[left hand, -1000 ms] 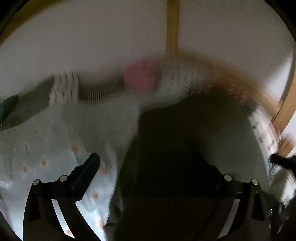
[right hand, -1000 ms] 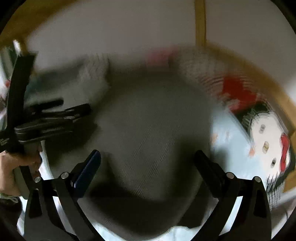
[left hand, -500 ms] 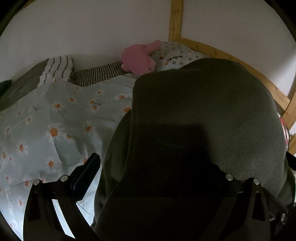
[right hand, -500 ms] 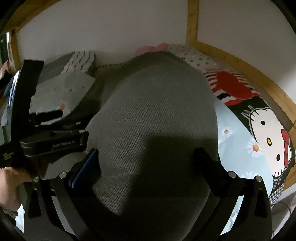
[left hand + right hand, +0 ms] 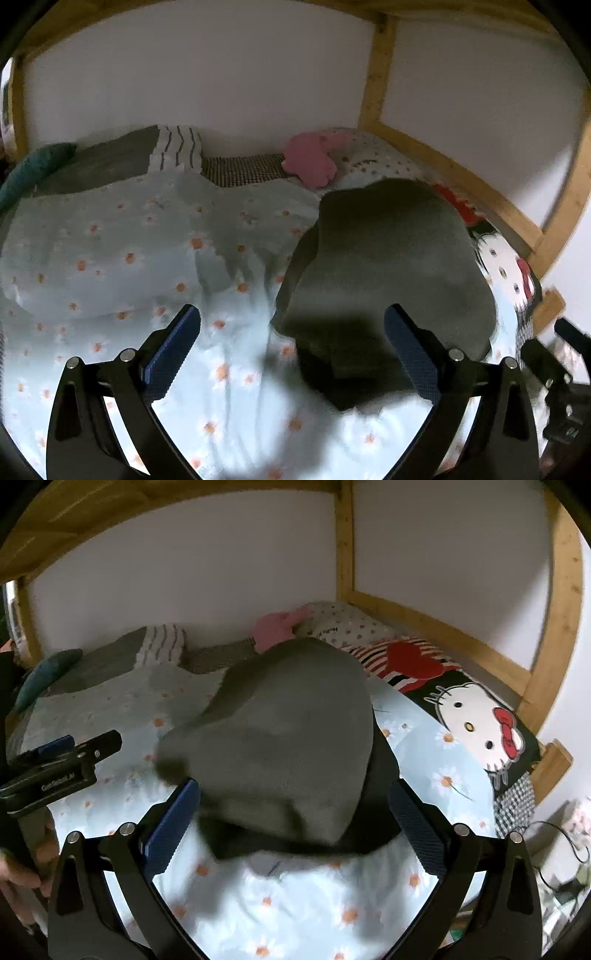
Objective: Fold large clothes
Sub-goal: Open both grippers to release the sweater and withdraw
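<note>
A dark grey-green knitted garment [image 5: 388,277] lies folded into a thick bundle on the daisy-print duvet [image 5: 129,258]. My left gripper [image 5: 291,347] stands open just in front of it and slightly to its left, with nothing between the fingers. In the right wrist view the garment [image 5: 288,731] lies right ahead, its near edge reaching in between the blue fingertip pads [image 5: 173,823]. My right gripper [image 5: 293,823] is open and grips nothing. The left gripper [image 5: 88,744] also shows at the left of that view, held by a hand [image 5: 22,867].
The bed sits inside a wooden frame [image 5: 443,635] against a white wall. A pink plush toy [image 5: 314,162] and a dotted pillow [image 5: 343,624] lie at the head. A cartoon-cat blanket [image 5: 476,723] lines the right side. Folded grey and striped textiles [image 5: 147,155] lie at the back left.
The garment filled both views close up before and now rests on the duvet. Both grippers have drawn back from it, and the left gripper's right finger is uncovered.
</note>
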`<state>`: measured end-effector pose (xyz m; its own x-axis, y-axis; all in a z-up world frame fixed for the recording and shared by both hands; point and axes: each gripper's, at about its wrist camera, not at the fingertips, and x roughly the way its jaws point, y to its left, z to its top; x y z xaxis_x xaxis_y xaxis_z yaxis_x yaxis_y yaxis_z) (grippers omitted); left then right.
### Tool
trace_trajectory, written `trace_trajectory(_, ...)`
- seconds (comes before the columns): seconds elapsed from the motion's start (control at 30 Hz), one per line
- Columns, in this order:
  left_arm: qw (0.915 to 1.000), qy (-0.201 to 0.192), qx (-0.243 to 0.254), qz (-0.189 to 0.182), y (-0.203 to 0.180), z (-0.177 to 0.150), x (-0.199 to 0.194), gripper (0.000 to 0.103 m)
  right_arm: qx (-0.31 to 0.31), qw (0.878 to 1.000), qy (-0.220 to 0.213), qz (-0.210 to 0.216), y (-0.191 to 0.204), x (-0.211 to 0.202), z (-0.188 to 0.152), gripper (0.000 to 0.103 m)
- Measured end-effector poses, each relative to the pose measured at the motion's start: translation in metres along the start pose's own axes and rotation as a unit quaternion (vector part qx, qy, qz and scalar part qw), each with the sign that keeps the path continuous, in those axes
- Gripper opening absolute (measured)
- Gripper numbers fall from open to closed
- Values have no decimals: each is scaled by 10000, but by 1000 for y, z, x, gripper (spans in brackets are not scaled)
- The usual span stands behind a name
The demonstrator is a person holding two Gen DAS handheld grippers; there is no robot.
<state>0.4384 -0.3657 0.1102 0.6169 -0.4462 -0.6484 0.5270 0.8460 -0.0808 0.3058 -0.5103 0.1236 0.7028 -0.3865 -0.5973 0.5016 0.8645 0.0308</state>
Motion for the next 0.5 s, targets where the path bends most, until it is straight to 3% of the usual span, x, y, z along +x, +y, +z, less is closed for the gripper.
trace_trajectory(0.1, 9994, 28, 343, 85, 2, -21, -41, 98, -112, 9999, -65, -13, 15, -37, -15, 100)
trace_trajectory(0.23, 9994, -50, 351, 14, 13, -51, -92, 98, 45, 9997, -75, -208, 28, -84, -38, 100)
trace_trajectory(0.5, 9982, -86, 596, -46, 18, -101, -145, 98, 42, 9995, 49, -312, 40, -134, -87, 100)
